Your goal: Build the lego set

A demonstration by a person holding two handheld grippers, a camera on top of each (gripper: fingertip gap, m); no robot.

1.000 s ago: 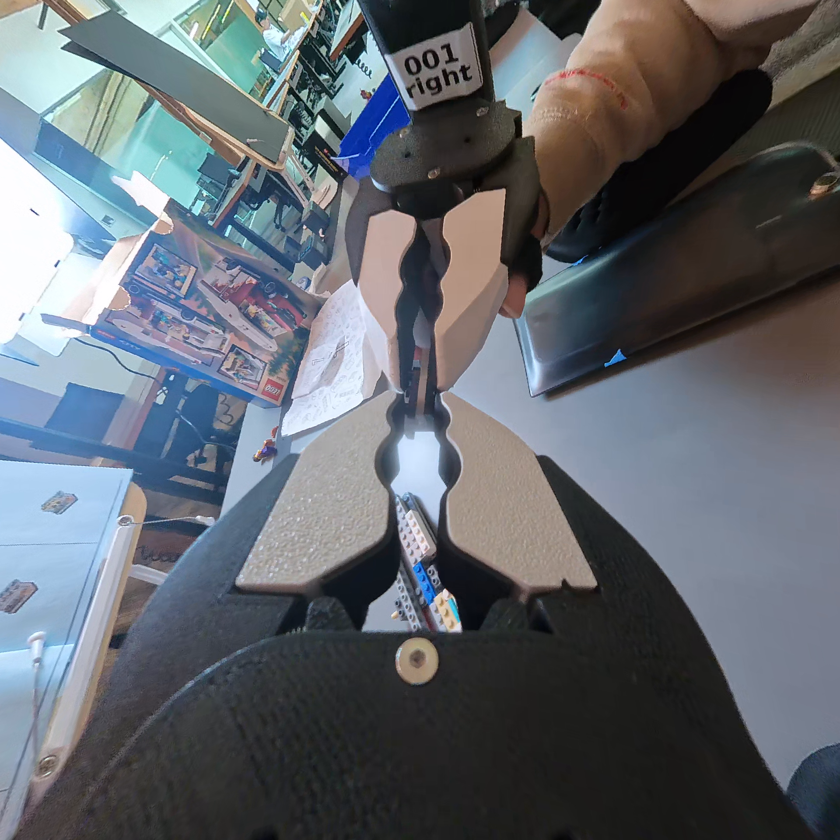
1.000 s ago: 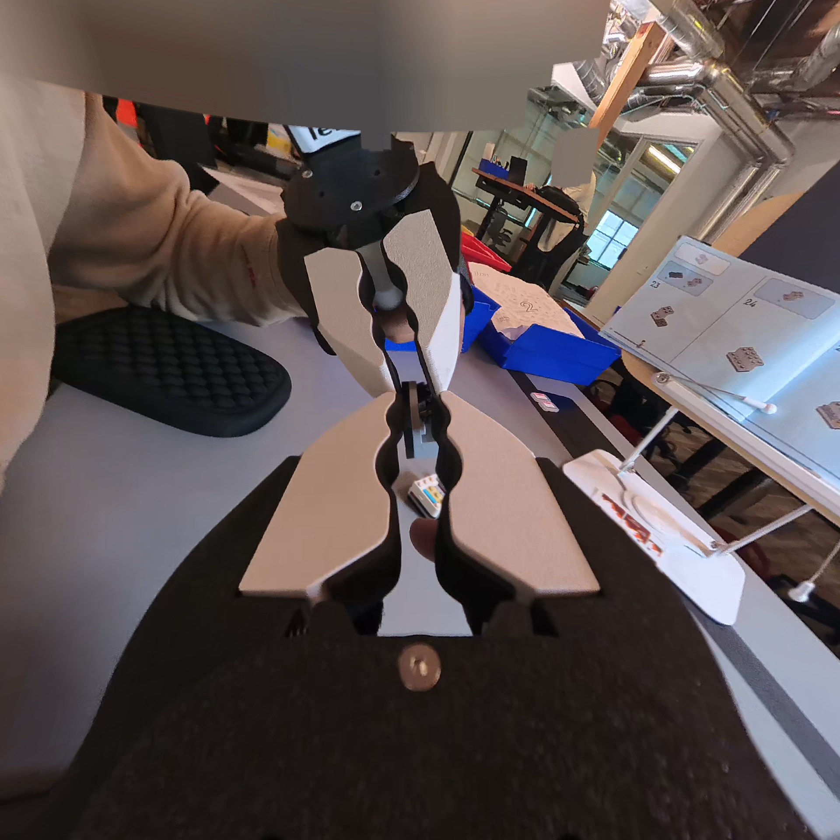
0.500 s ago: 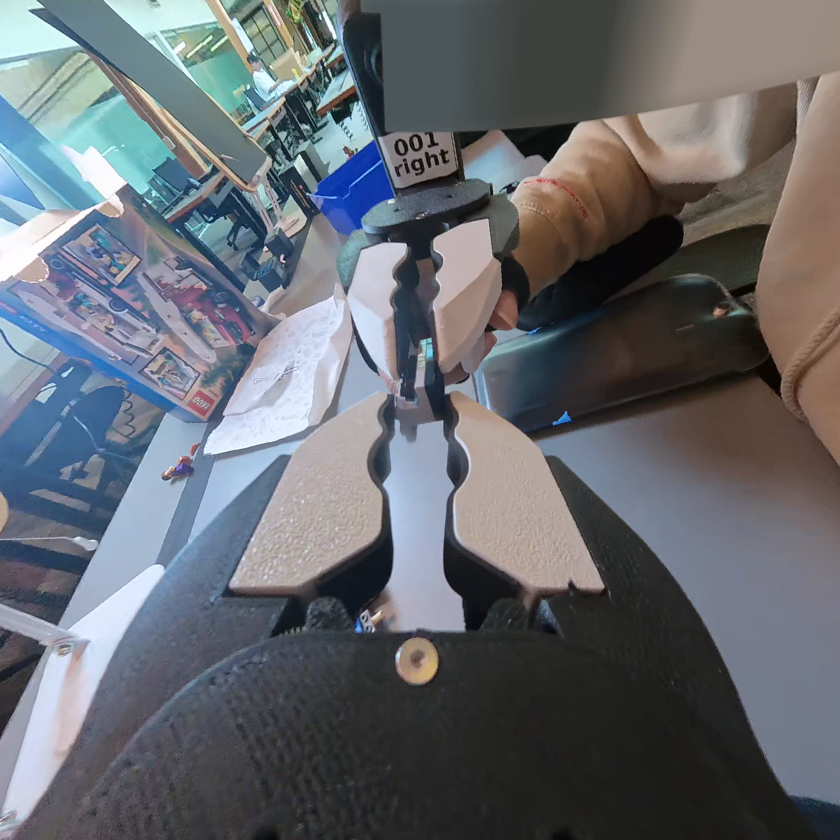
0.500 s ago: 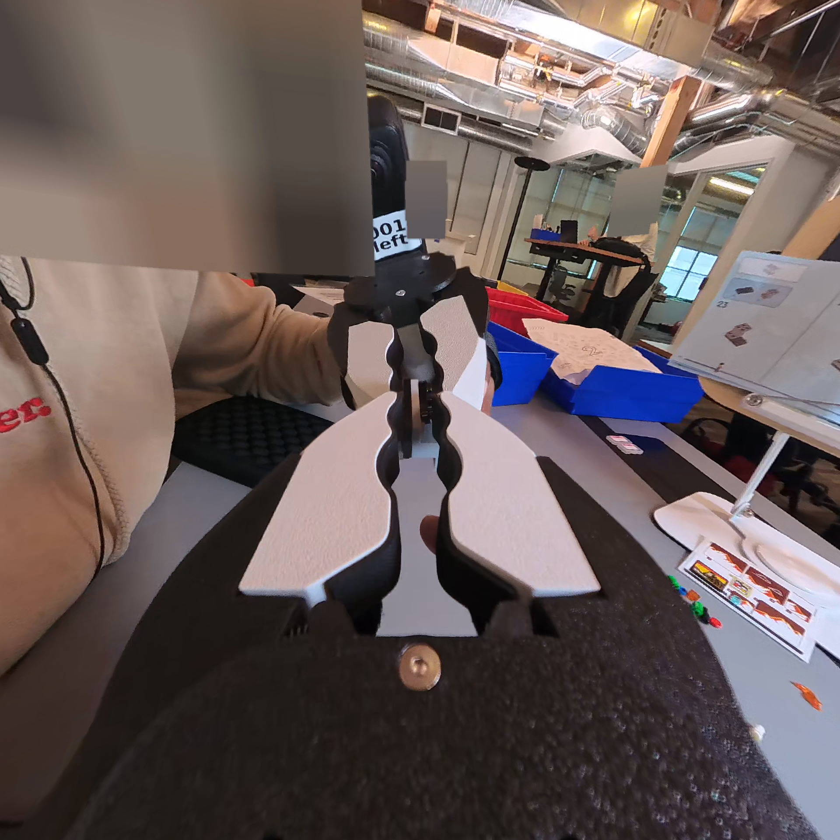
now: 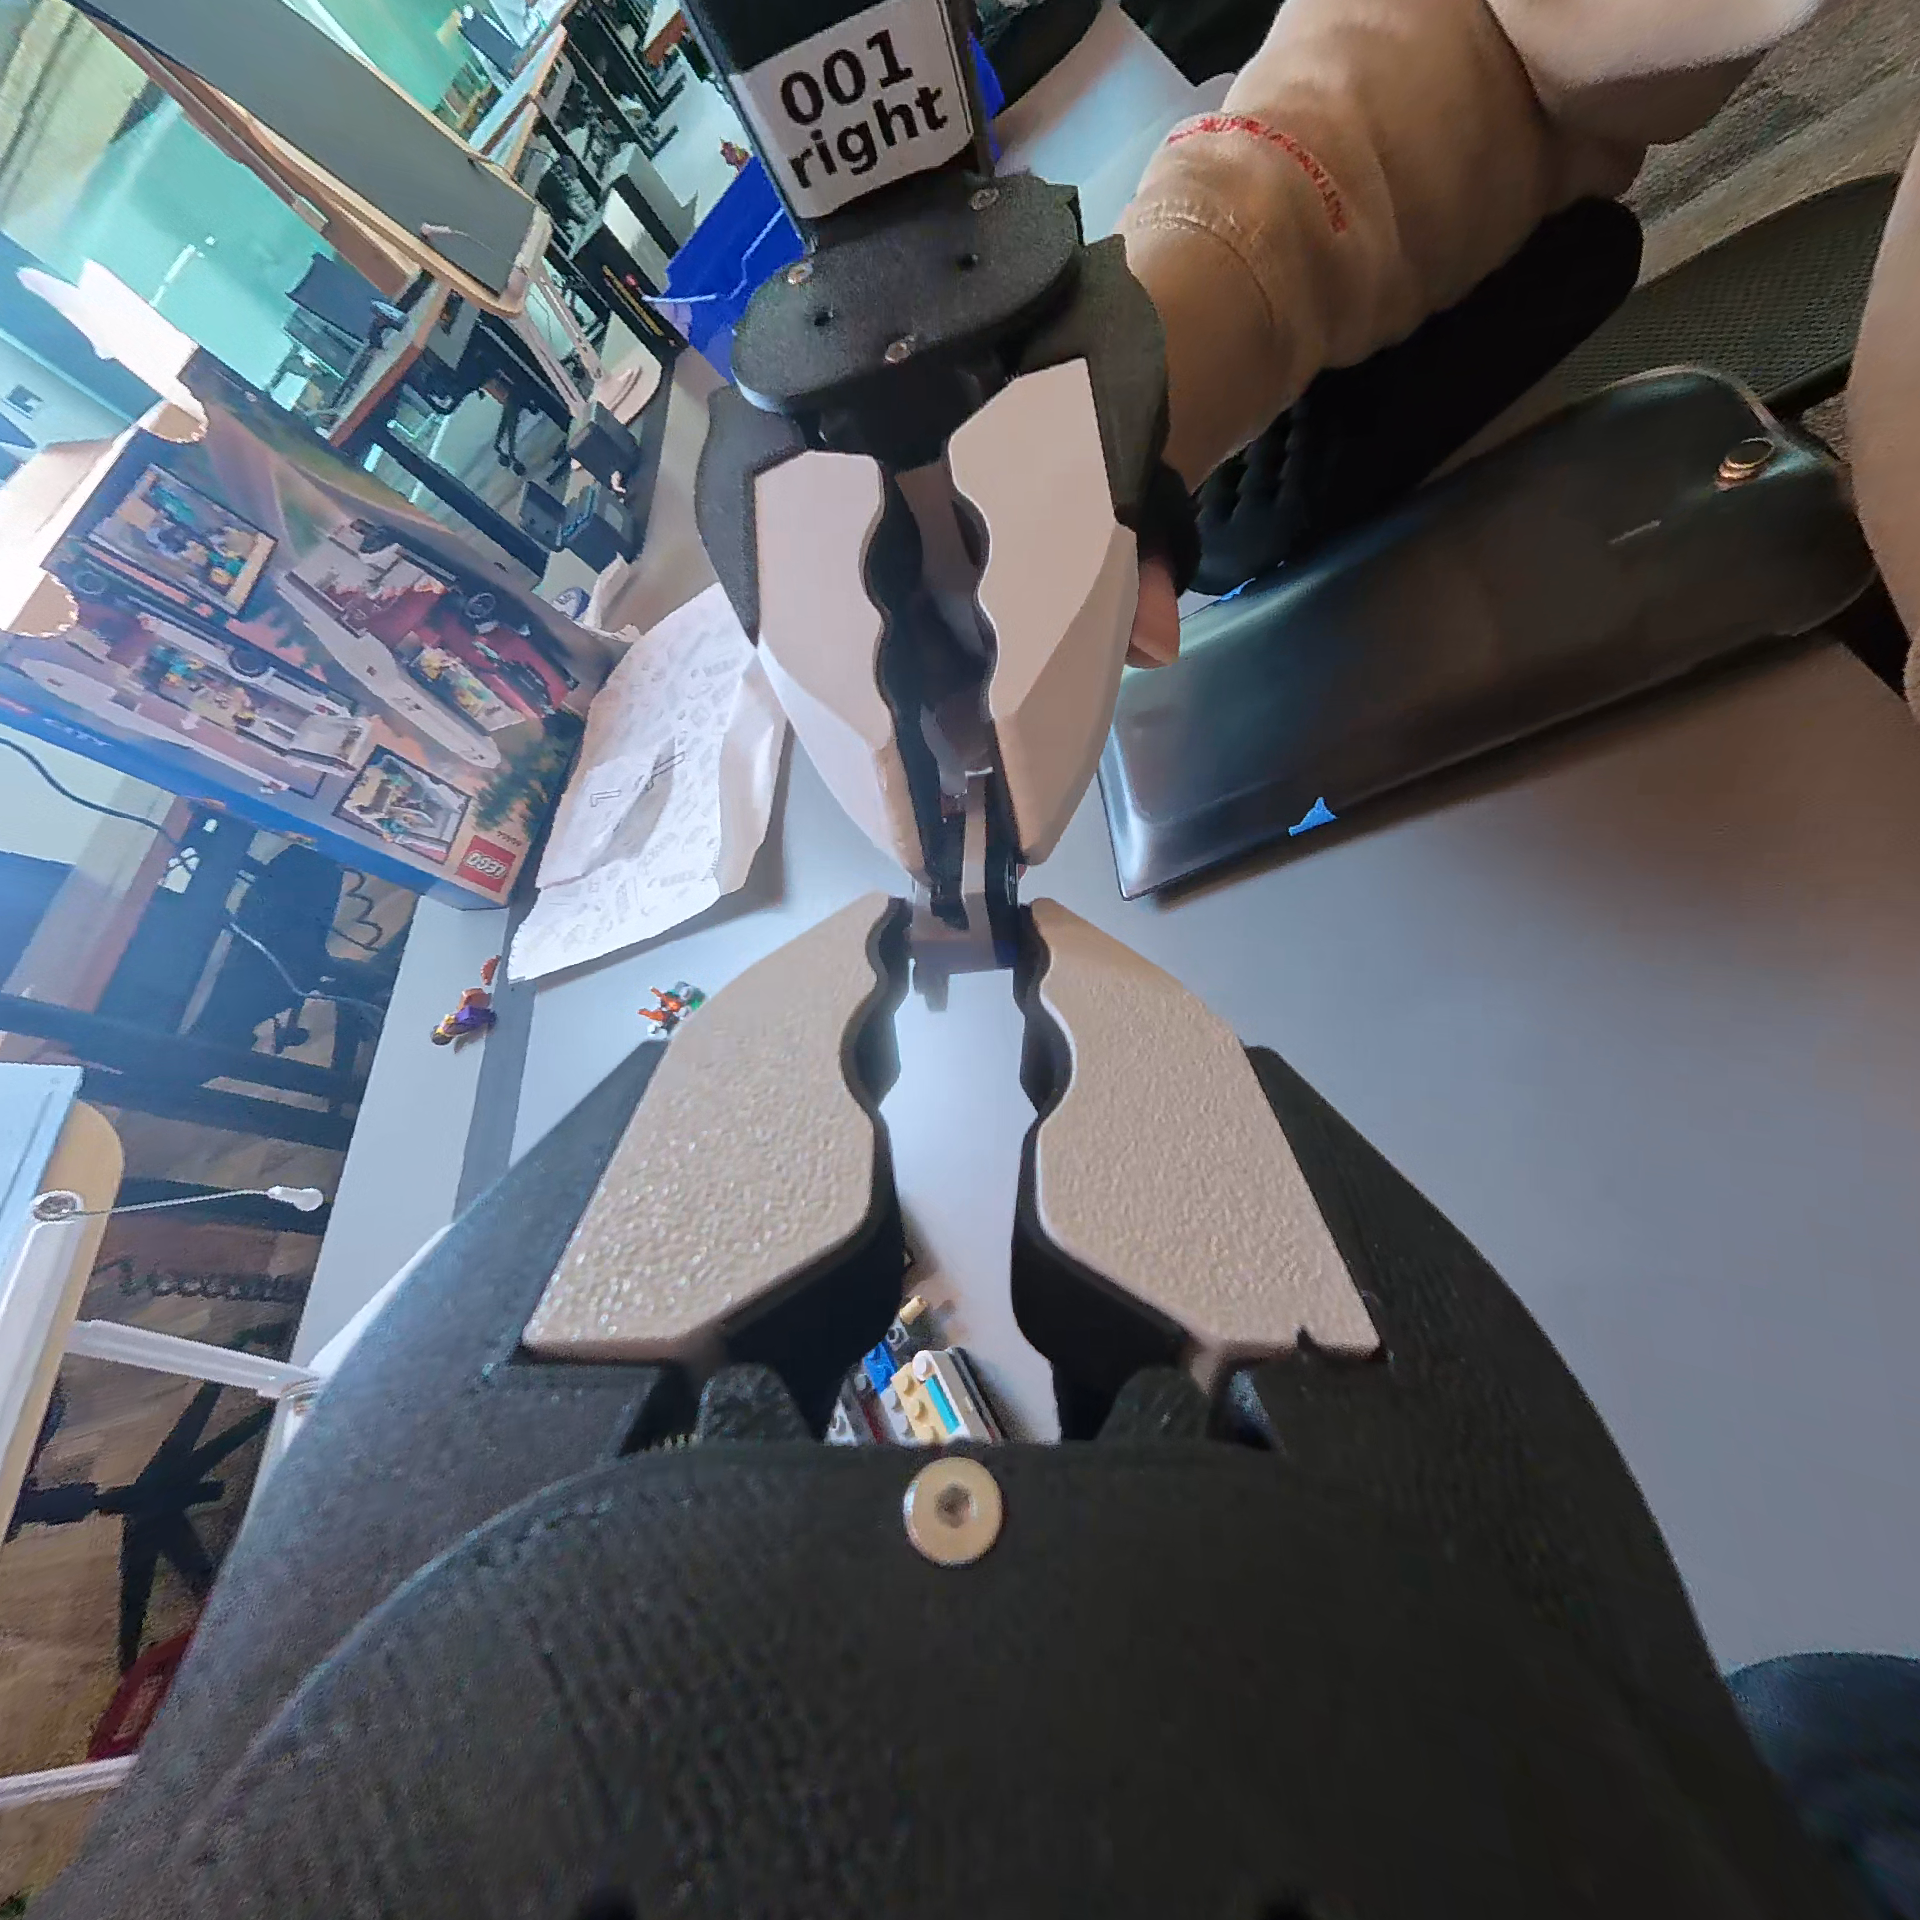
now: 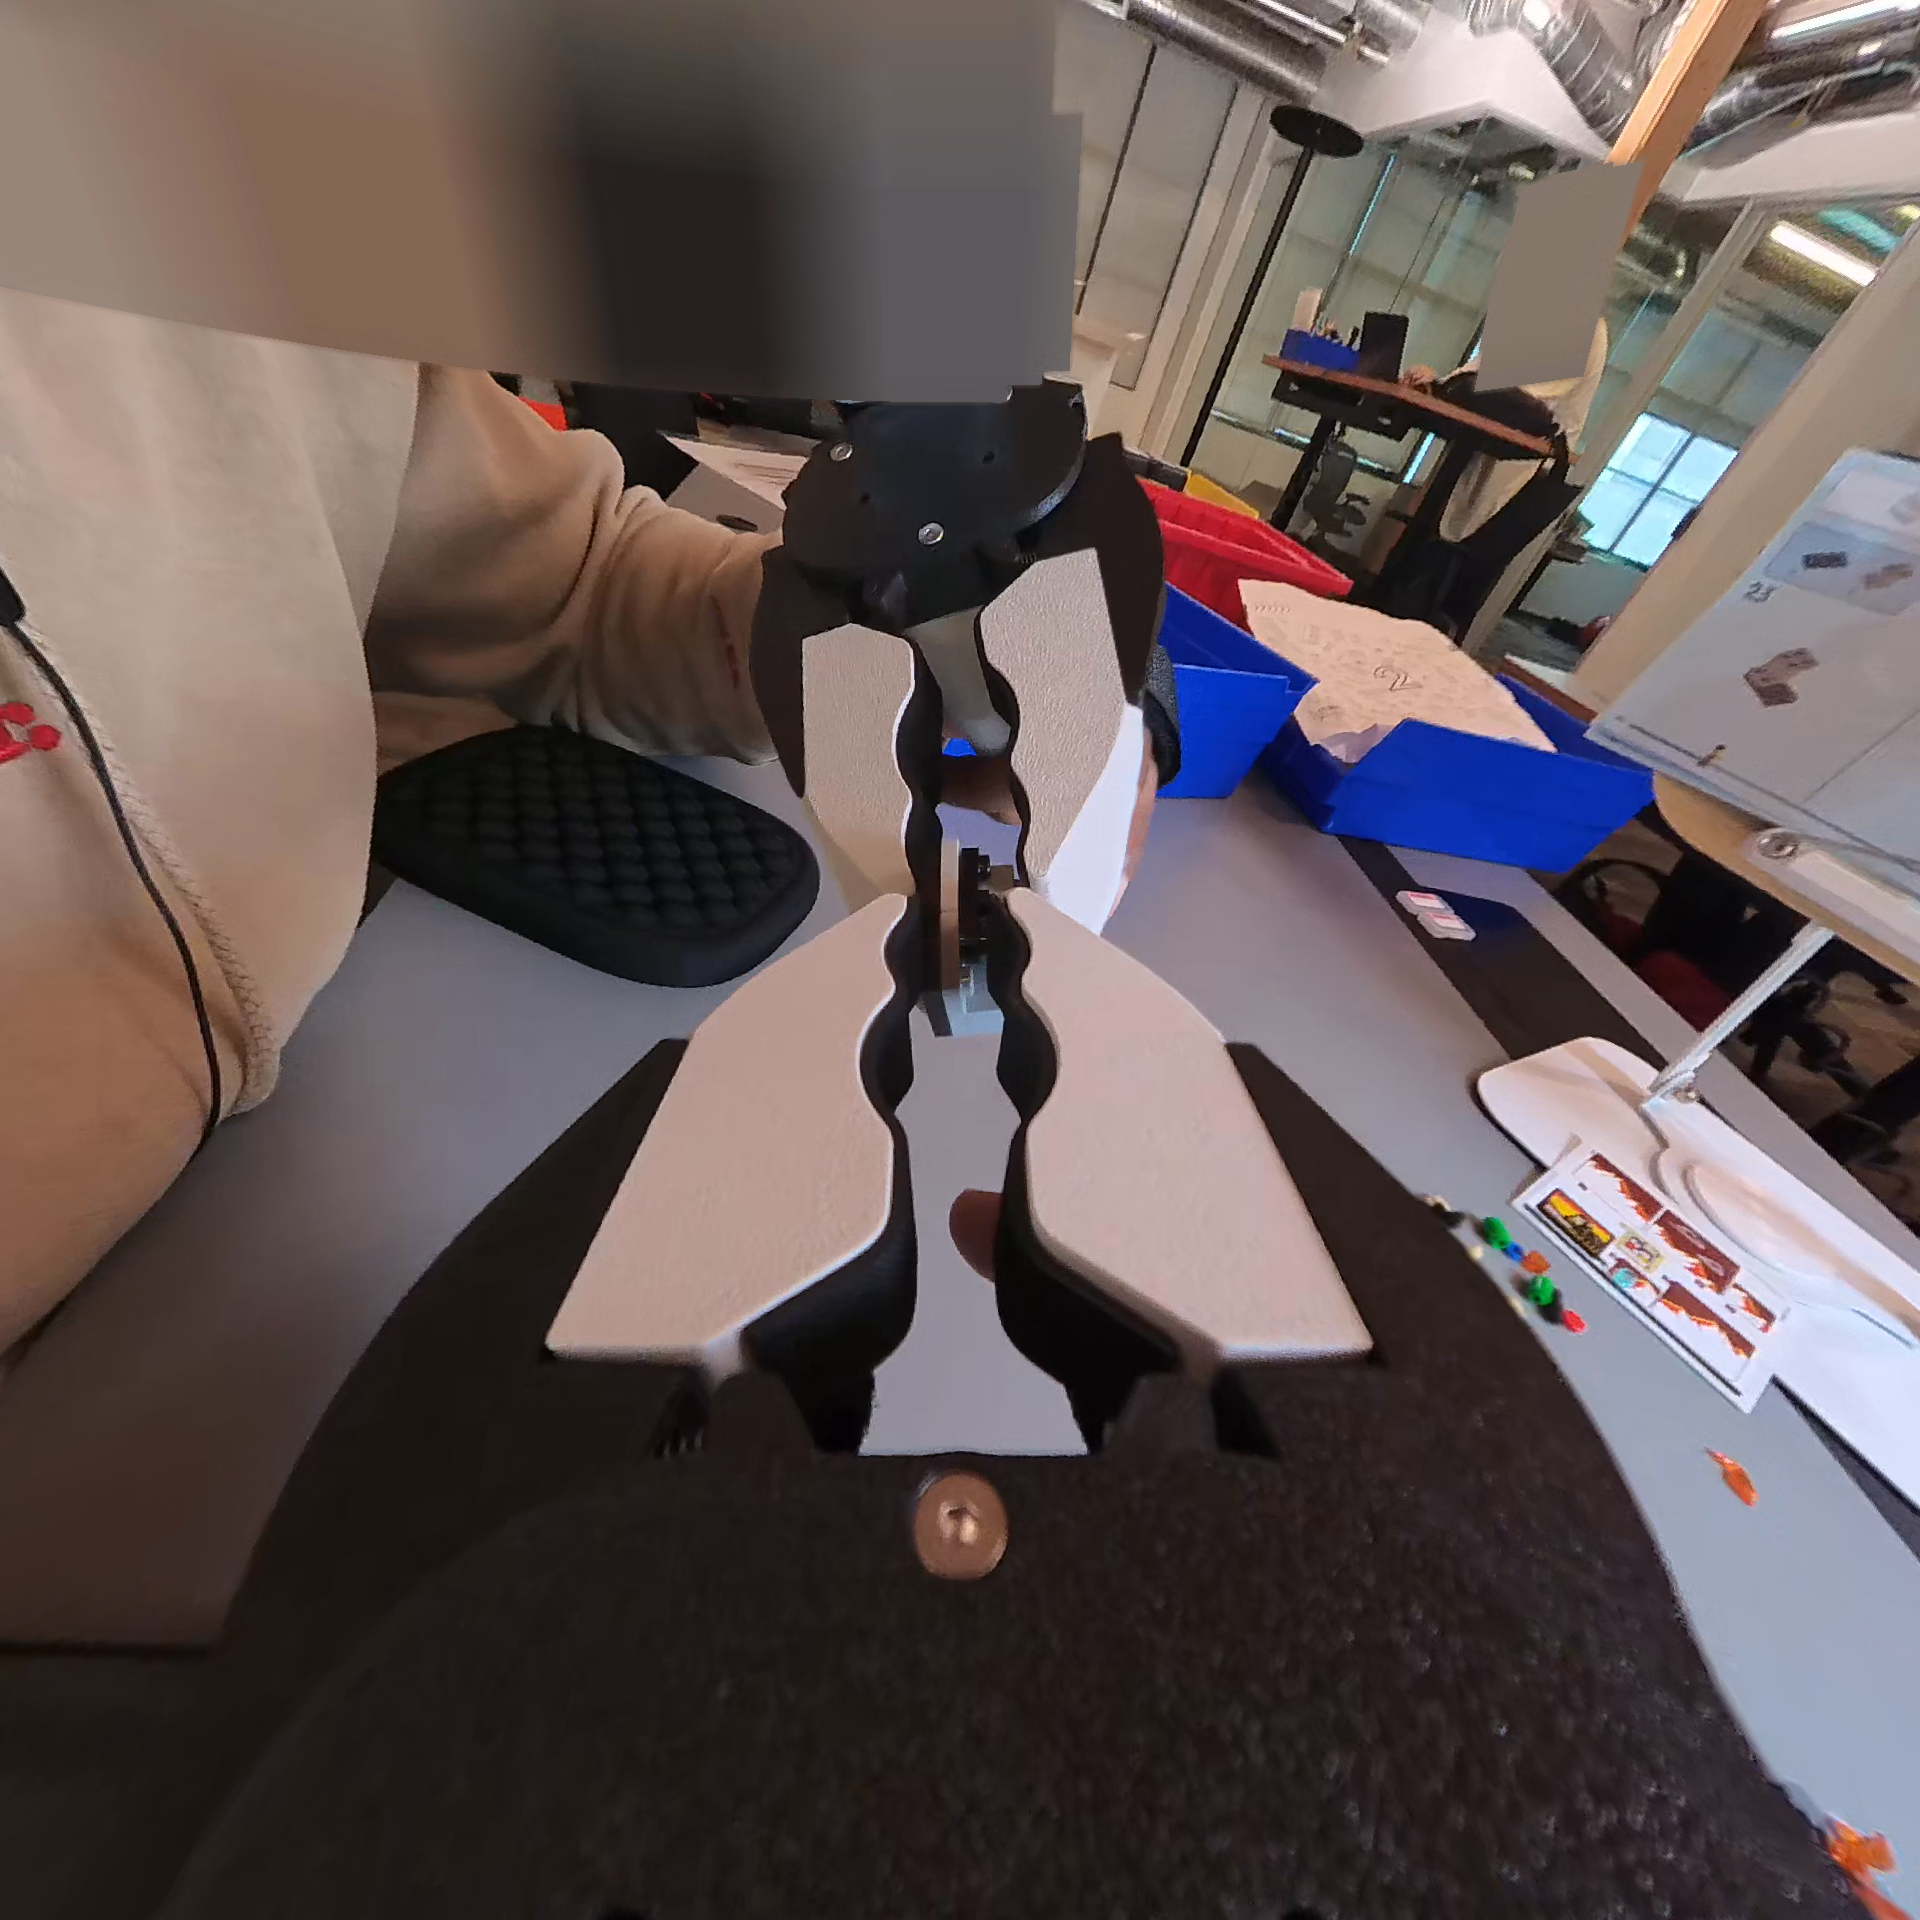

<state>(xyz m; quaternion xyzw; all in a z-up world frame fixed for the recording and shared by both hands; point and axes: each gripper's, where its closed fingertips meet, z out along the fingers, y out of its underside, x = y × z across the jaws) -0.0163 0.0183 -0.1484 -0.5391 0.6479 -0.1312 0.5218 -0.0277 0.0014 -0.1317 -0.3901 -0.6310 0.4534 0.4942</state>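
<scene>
Plastic made up the small grey and black lego sub-assembly (image 6: 964, 951), so it would likely handle as light, stiff and smooth-sided, apt to slip or pop apart if squeezed across a joint; the flat side faces looked the best place to grip. It hung above the grey bench (image 6: 468, 1039), pinched at the meeting tips of both claws. The right claw (image 6: 961, 935) was nearly closed, clamped on the piece's near end. The left claw (image 5: 961, 930) was likewise narrowed to a slit, its tips gripping the same piece from the opposite side, so the two claws faced each other tip to tip. A partly built multicoloured lego model (image 5: 914, 1397) lay on the bench under the left claw.
</scene>
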